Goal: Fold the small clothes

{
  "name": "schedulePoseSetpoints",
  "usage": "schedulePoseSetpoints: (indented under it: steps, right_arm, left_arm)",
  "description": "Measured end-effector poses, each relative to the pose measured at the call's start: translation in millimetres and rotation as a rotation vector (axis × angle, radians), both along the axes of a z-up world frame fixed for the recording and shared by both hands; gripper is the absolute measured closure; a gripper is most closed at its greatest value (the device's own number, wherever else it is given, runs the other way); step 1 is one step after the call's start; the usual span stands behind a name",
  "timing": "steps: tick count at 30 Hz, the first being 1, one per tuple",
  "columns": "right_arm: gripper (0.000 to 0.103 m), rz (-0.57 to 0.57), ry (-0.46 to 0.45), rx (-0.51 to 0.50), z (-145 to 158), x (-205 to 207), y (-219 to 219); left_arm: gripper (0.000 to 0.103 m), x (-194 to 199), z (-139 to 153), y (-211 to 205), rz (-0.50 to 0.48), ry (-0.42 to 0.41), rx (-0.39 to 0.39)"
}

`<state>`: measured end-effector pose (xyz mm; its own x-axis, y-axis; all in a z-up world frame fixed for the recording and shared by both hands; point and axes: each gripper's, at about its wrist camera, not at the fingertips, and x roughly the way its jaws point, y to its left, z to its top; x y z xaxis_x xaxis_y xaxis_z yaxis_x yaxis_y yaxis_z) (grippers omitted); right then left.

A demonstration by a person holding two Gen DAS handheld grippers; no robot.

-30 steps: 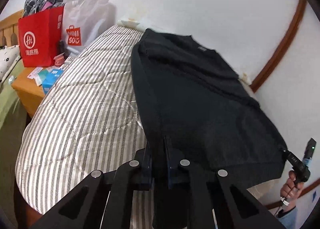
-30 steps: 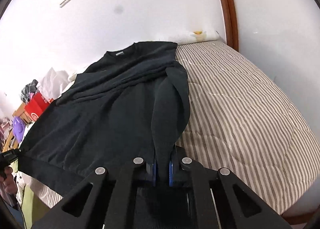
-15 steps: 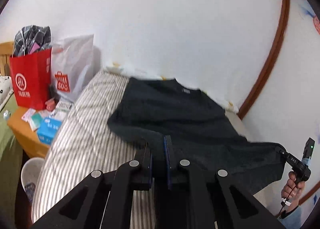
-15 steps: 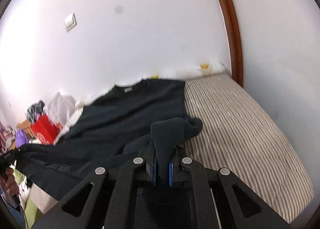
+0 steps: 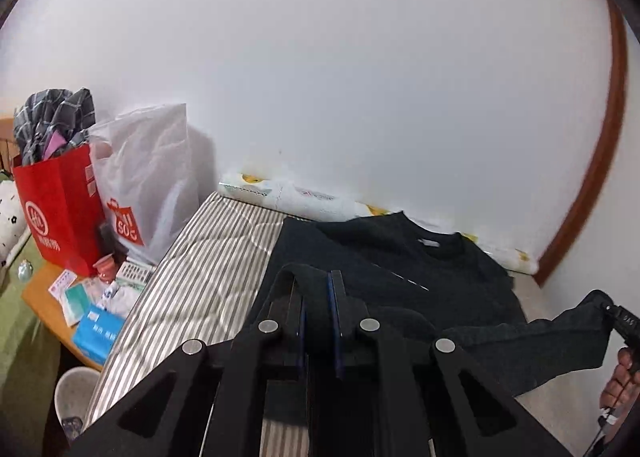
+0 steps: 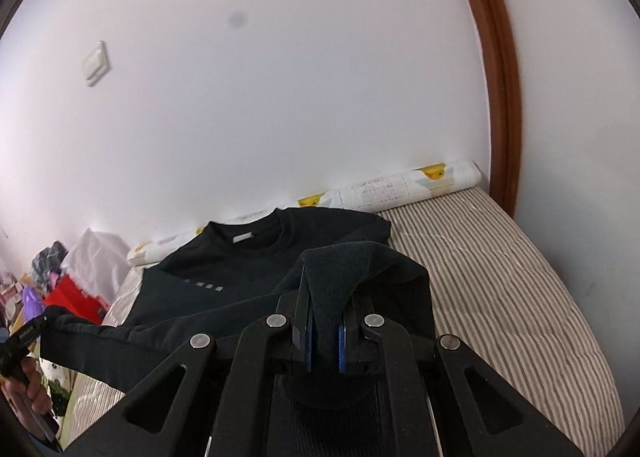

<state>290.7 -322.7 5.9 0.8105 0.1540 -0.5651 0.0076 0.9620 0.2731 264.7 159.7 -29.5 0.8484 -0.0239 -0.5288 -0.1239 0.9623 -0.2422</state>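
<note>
A black sweatshirt (image 5: 400, 269) (image 6: 248, 269) lies on the striped bed (image 5: 208, 277) (image 6: 500, 269), its collar toward the wall. Its lower hem is lifted off the bed and carried toward the collar. My left gripper (image 5: 318, 289) is shut on one hem corner, the dark cloth pinched between its blue pads. My right gripper (image 6: 325, 321) is shut on the other hem corner, which bunches up above the jaws. Each gripper shows at the edge of the other's view, with a hand (image 5: 618, 381) (image 6: 28, 381) on it, and the hem stretched between them.
A red paper bag (image 5: 56, 201) and a white plastic bag (image 5: 148, 177) stand on a wooden side table (image 5: 44, 301) cluttered with small packets, left of the bed. A rolled patterned mat (image 6: 400, 189) lies along the white wall. A brown door frame (image 6: 496, 77) rises at the right.
Both grippers have risen and moved toward the wall with the hem, so the lower half of the sweatshirt has lifted off the bed and comes over the upper half.
</note>
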Motion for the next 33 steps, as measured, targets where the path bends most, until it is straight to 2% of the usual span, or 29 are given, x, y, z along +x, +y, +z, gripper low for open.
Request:
schedulePoseSetpoints:
  steps: [5, 10, 18, 20, 22, 24, 25, 26, 28, 31, 33]
  right_arm:
    - [0.094, -0.017, 0.017, 0.015, -27.6, 48.6, -4.3]
    - [0.094, -0.033, 0.073, 0.006, -63.5, 84.1, -4.0]
    - [0.093, -0.049, 0.205, -0.066, -104.8, 124.8, 1.7]
    - [0.088, -0.039, 0.245, -0.069, -110.2, 128.2, 0.4]
    - [0.084, -0.036, 0.267, -0.069, -109.0, 124.2, -2.7]
    - [0.07, -0.029, 0.248, -0.064, -98.4, 110.2, -6.8]
    - [0.052, -0.035, 0.241, -0.067, -92.3, 101.5, -8.6]
    - [0.04, -0.038, 0.232, -0.067, -85.7, 90.7, -10.5]
    - [0.04, -0.024, 0.198, -0.052, -72.9, 66.1, -11.2]
    - [0.04, -0.011, 0.191, -0.054, -65.0, 29.5, -7.3]
    - [0.04, 0.005, 0.21, -0.06, -69.9, 10.5, -3.6]
  left_arm:
    - [0.093, 48.5, -19.2, -1.6, 0.012, 0.048, 0.022]
    - [0.093, 85.1, -48.0, -0.6, 0.012, 0.107, 0.032]
    - [0.092, 108.2, -78.4, -5.5, 0.009, 0.18, 0.06]
    - [0.09, 107.6, -80.0, -5.2, -0.006, 0.194, 0.051]
    - [0.086, 104.5, -79.3, -4.6, -0.021, 0.198, 0.05]
    - [0.081, 98.3, -77.6, -4.0, -0.043, 0.199, 0.047]
    - [0.076, 93.3, -76.4, -3.3, -0.051, 0.2, 0.047]
    - [0.072, 88.1, -75.3, -2.5, -0.052, 0.199, 0.049]
    - [0.055, 76.7, -74.3, -1.5, -0.059, 0.194, 0.045]
    - [0.051, 55.7, -76.4, -0.2, -0.089, 0.198, 0.005]
    - [0.047, 40.8, -80.3, 0.6, -0.102, 0.207, -0.024]
